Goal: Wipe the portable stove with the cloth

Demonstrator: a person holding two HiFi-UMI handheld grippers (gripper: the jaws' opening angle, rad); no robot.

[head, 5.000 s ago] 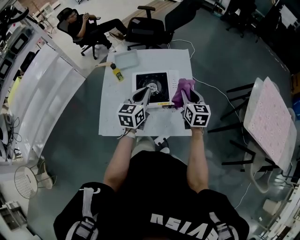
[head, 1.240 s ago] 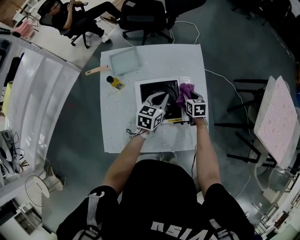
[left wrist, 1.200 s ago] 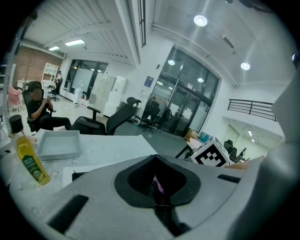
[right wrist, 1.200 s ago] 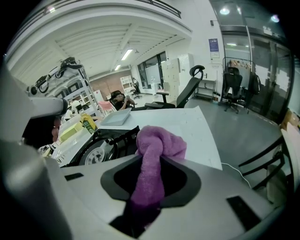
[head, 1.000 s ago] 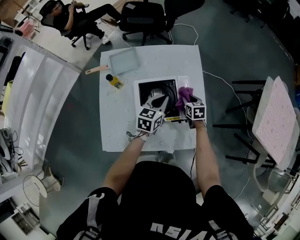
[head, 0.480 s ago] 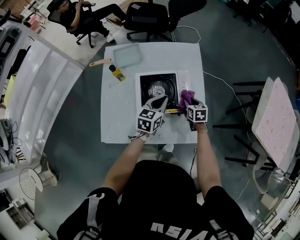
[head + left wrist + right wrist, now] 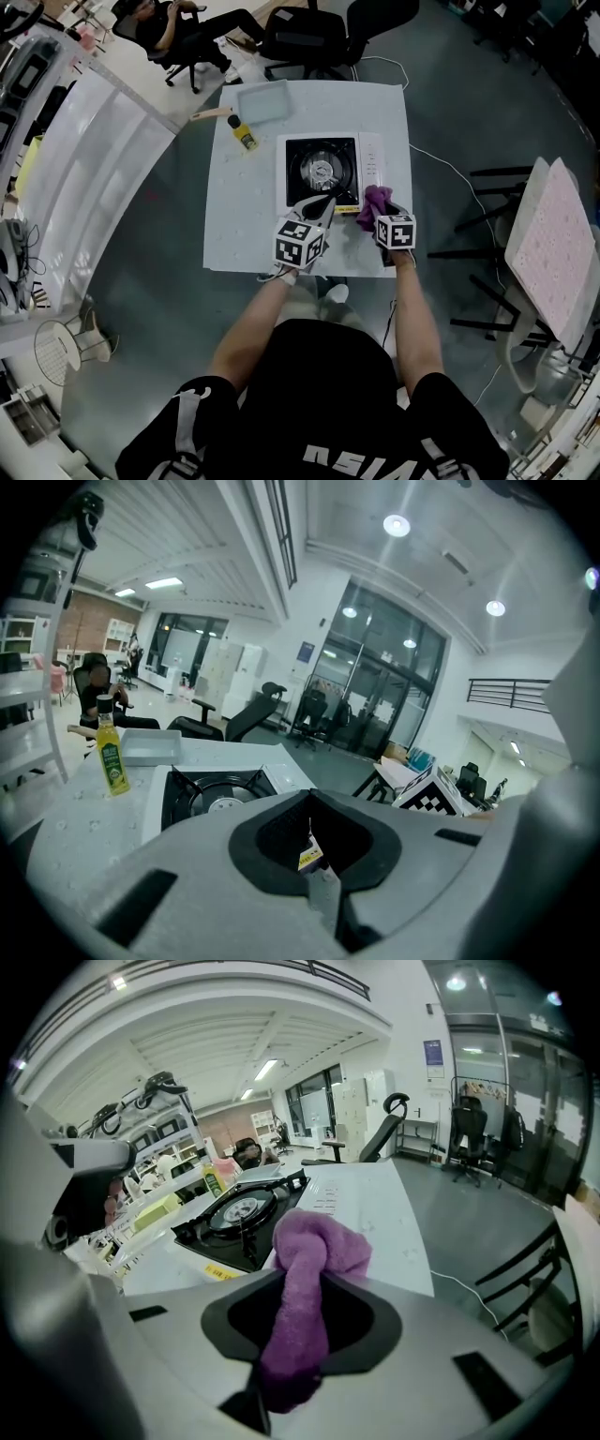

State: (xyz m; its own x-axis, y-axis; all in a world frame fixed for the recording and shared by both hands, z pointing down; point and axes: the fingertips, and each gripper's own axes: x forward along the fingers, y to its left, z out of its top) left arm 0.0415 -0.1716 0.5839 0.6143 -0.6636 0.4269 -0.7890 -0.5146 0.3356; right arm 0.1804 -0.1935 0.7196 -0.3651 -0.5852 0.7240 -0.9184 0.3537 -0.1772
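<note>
Pinching the purple cloth (image 7: 376, 197) in your right gripper's (image 7: 379, 212) fingers, you are holding it over the portable stove's (image 7: 323, 169) five o'clock corner on the counter (image 7: 242, 225). Your left gripper's (image 7: 322, 202) fingers are pressing together, empty, at six o'clock.

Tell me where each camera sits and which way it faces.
Head view: on the person's head, facing steeply down at the portable stove; arms, torso, left gripper, right gripper show.
Left gripper view: rides that gripper, looking along its shut jaws over the stove.
Right gripper view: likewise, along jaws gripping the cloth.
All share the stove.
</note>
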